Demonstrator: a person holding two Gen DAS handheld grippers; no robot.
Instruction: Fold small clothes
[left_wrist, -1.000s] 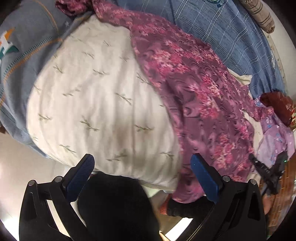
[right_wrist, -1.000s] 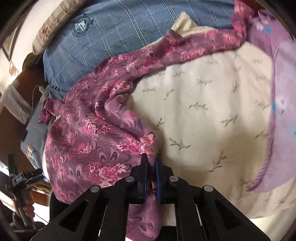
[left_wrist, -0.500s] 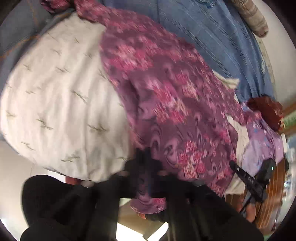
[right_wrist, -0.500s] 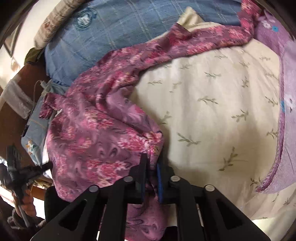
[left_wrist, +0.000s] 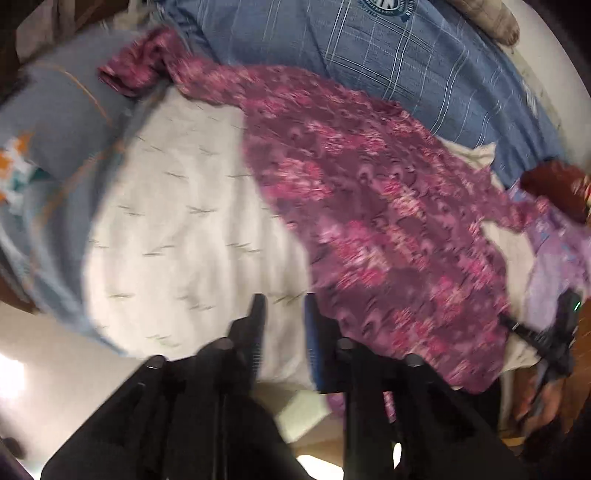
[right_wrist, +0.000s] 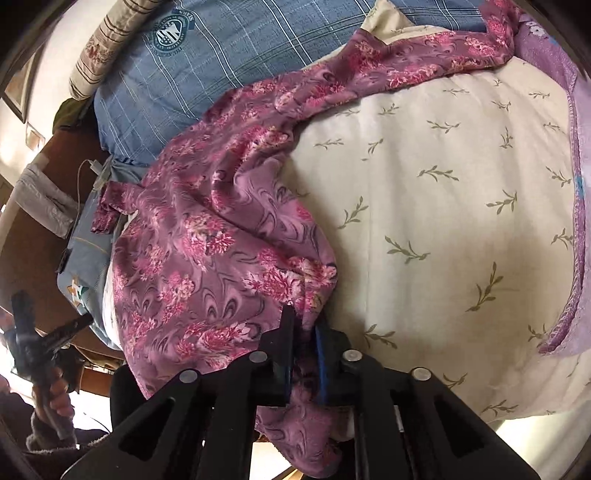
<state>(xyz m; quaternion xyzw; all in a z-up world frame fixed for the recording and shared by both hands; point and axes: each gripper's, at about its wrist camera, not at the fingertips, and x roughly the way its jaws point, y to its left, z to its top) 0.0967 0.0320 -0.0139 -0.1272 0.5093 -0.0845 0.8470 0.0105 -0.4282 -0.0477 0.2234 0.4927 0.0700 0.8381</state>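
A: Pinching anything, the right gripper (right_wrist: 303, 325)?
B: Yes, its jaws are easing apart but the floral garment (right_wrist: 221, 236) is still bunched between them, spreading toward ten o'clock over the cream sheet (right_wrist: 443, 206).
A: The left gripper (left_wrist: 282, 314)?
B: Its jaws are opening with nothing between them, over the sheet; the garment lies at two o'clock.

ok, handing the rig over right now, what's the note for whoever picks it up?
Left gripper: jaws opening, nothing between them, over the cream cushion.
Right gripper: shut on a bunched edge of the floral garment.
The floral garment lies crumpled across the cushion; no fold done yet.
Left to do: spread it flat, fold it, then the lilac garment.
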